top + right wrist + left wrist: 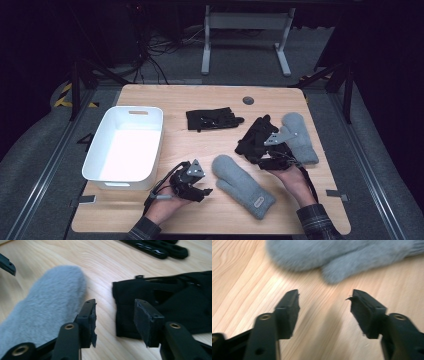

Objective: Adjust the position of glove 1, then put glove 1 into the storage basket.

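Observation:
A grey mitten (243,186) lies front centre on the wooden table (210,145); in the left gripper view the grey mitten (342,257) is just ahead of my left gripper (324,305). My left gripper (202,192) sits to its left, open, with bare wood between the jaws. A black glove (257,137) lies crumpled at centre right, beside a second grey mitten (300,136). My right gripper (260,161) hovers at that glove's near edge, open. In the right gripper view, my right gripper (115,315) has its jaws over the edge of the black glove (175,297), not pressing on it, with the grey mitten (50,305) at left.
A white bin (125,147) stands at the left of the table, its inside bare. Another black glove (212,119) lies flat at the back centre, and that far glove (160,248) shows at the top of the right gripper view. A round grommet (248,100) sits near the far edge.

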